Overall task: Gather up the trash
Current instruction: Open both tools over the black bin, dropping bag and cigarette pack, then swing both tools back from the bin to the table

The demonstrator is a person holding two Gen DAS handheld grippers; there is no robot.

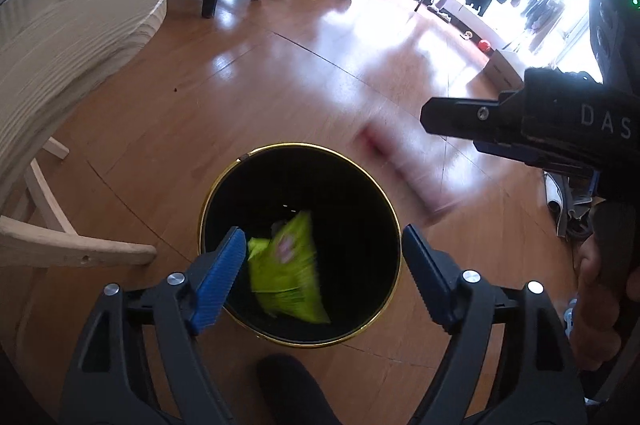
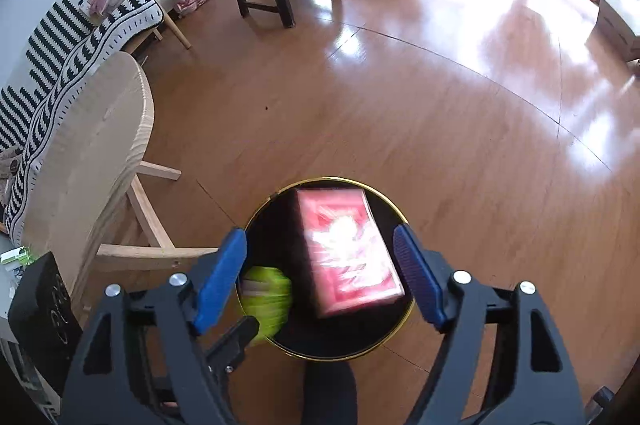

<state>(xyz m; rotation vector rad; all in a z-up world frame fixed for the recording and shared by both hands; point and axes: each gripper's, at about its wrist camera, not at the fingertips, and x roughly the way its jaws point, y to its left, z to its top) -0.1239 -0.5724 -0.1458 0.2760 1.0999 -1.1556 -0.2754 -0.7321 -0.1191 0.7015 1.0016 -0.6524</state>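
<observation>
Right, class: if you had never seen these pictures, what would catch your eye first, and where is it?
First, the black bin with its gold rim, on the wooden floor below both open tools. A blurred red box sits over its mouth between the right tool's fingers, and a lime-green packet shows inside, under the left tool.

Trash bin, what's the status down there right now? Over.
Left gripper open, right gripper open, both above the trash bin. Green wrapper and red box blurred over its mouth, neither gripped. Nothing blocking.
</observation>
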